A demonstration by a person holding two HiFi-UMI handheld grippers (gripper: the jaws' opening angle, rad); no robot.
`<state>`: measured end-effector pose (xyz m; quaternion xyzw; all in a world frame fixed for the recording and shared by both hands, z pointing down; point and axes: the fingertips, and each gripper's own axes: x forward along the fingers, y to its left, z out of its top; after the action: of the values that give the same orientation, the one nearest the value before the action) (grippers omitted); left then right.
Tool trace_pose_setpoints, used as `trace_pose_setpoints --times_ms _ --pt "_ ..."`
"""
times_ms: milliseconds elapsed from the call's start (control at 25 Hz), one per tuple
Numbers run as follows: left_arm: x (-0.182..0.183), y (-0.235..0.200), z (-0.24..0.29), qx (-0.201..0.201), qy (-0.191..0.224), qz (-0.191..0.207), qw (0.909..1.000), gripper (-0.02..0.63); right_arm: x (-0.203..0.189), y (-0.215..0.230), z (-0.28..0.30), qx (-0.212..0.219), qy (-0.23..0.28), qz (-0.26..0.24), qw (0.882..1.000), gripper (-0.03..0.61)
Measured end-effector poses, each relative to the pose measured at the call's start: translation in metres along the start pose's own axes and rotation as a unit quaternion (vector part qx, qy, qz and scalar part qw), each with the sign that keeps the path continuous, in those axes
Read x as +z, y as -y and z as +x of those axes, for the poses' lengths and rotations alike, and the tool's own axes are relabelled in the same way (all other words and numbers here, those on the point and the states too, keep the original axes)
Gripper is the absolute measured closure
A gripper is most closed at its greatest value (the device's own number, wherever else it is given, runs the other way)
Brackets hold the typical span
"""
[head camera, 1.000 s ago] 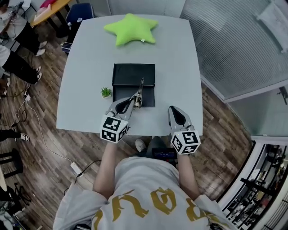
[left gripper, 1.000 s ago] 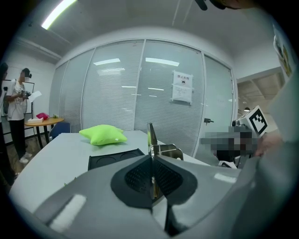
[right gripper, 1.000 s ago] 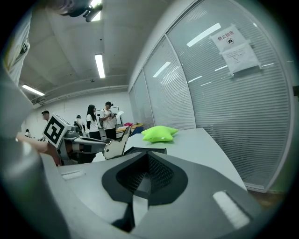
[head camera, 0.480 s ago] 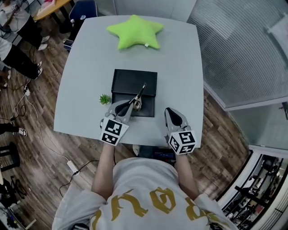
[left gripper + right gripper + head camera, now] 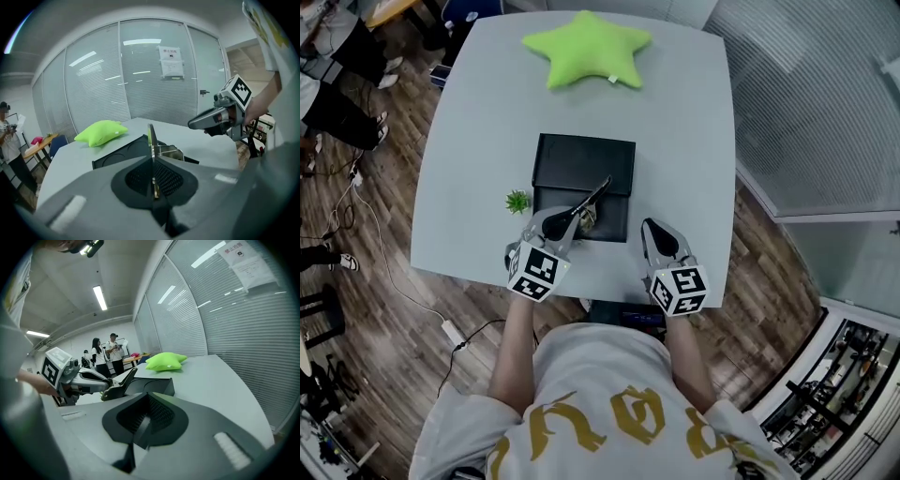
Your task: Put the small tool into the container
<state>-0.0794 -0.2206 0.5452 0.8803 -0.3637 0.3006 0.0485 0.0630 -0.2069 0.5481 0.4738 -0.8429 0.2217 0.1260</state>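
**Left tool [image 5: 565,219] holds the metal implement [image 5: 596,192] over the container [image 5: 581,161]**

The left tool is clamped shut on the small metal implement. Its own view shows the two pads pressed against a thin metal edge that stands upright between them. A shiny folded part of the implement sits just past the tips.

In the head view, the long axis of the implement runs from the tool tips away from the person and slightly to the right. It lies across the near right part of the shallow black container. It looks to be above the container's near edge, not down in it, though I cannot tell whether it touches.

My reading is that the next move is a short one: lower the implement, or ease it a little forward, then let go. The round recesses in the container lie directly beyond the tip.

The right tool [image 5: 652,230] is closed on nothing. It sits over the near edge of the worktop [image 5: 680,141], just right of the container and apart from the implement. The left tool already has the grip, so the job falls to it.

The worktop is pale grey, smooth and mostly bare. A green star cushion [image 5: 586,49] lies at the far edge, well apart from the container. A little plant [image 5: 517,200] stands just left of the container.

Around the worktop is a wood-plank floor [image 5: 384,309] with a trailing cable. A glass wall [image 5: 825,103] with blinds stands on the right. People [image 5: 111,350] stand off to the left.
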Motion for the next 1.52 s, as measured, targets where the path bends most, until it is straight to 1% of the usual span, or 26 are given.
trace_pose_setpoints --times_ms 160,400,760,1120,1200,1360,1440,1520 --pt "-0.012 0.004 0.007 -0.011 -0.022 0.033 0.9991 0.607 -0.005 0.003 0.003 -0.004 -0.004 0.003 1.000 0.555" --pt "-0.022 0.011 0.016 -0.032 -0.051 0.079 0.9951 0.607 -0.009 0.014 0.001 -0.013 -0.009 0.013 1.000 0.555" --pt "-0.035 0.020 0.027 -0.061 -0.090 0.131 0.9854 0.607 -0.014 0.020 0.008 -0.013 -0.018 0.020 1.000 0.555" --pt "-0.046 0.021 0.040 -0.087 -0.119 0.151 0.9774 0.607 -0.019 0.036 0.014 -0.025 -0.023 0.030 0.999 0.555" --pt "-0.047 0.022 0.043 -0.093 -0.130 0.169 0.9726 0.607 -0.017 0.041 0.014 -0.030 -0.023 0.031 0.999 0.555" --pt "-0.051 0.026 0.049 -0.107 -0.155 0.225 0.9560 0.607 -0.016 0.048 0.010 -0.038 -0.024 0.031 0.999 0.555" --pt "-0.055 0.028 0.053 -0.111 -0.164 0.242 0.9499 0.607 -0.017 0.050 0.009 -0.042 -0.024 0.032 0.998 0.555" --pt "-0.058 0.029 0.056 -0.115 -0.170 0.252 0.9456 0.607 -0.018 0.052 0.010 -0.044 -0.026 0.033 0.998 0.555"
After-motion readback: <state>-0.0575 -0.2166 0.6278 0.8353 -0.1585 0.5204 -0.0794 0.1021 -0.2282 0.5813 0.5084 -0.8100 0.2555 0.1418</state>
